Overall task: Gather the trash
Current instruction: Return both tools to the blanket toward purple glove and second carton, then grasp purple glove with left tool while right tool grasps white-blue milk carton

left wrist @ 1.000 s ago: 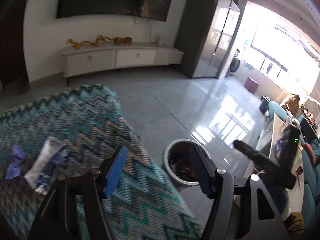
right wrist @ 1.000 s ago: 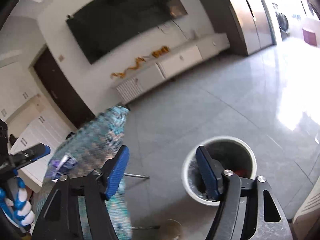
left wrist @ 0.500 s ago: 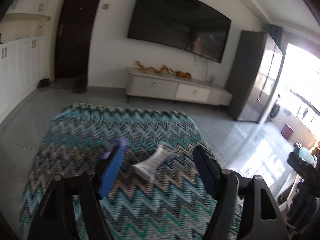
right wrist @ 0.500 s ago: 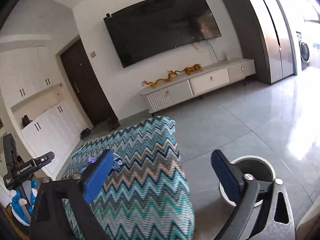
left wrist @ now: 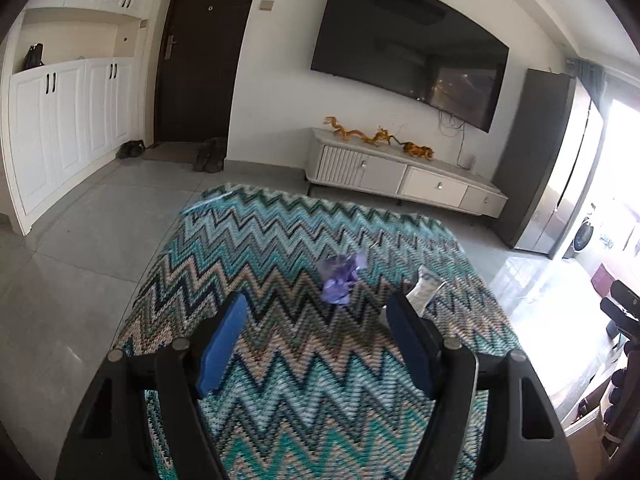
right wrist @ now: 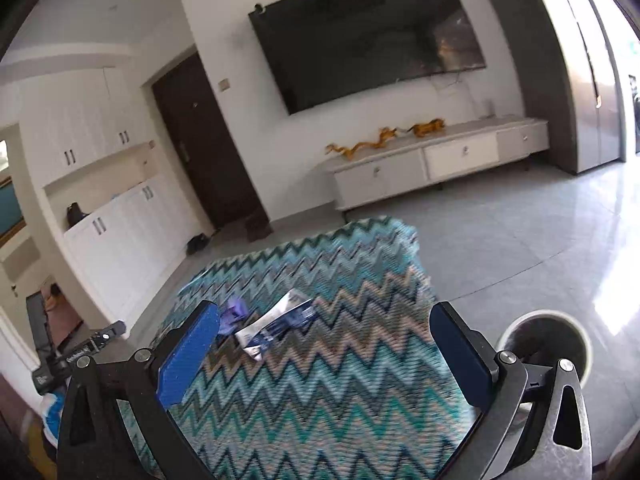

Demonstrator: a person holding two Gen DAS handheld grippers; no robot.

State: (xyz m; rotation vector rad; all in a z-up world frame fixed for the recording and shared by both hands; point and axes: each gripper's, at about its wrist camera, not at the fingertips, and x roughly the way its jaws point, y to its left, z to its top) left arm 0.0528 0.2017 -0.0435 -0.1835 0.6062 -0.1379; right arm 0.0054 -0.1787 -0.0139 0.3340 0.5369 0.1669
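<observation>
Left wrist: crumpled purple wrapper, white tube; both grippers agape, empty.

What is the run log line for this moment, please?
left gripper: open, empty | right gripper: open, empty | crumpled purple wrapper, flattened white tube: on zigzag cloth | round white bin: beside

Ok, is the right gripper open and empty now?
Open and empty. The right gripper has just been opening; its blue pads stand wide apart with only the zigzag cloth showing between them.
</observation>
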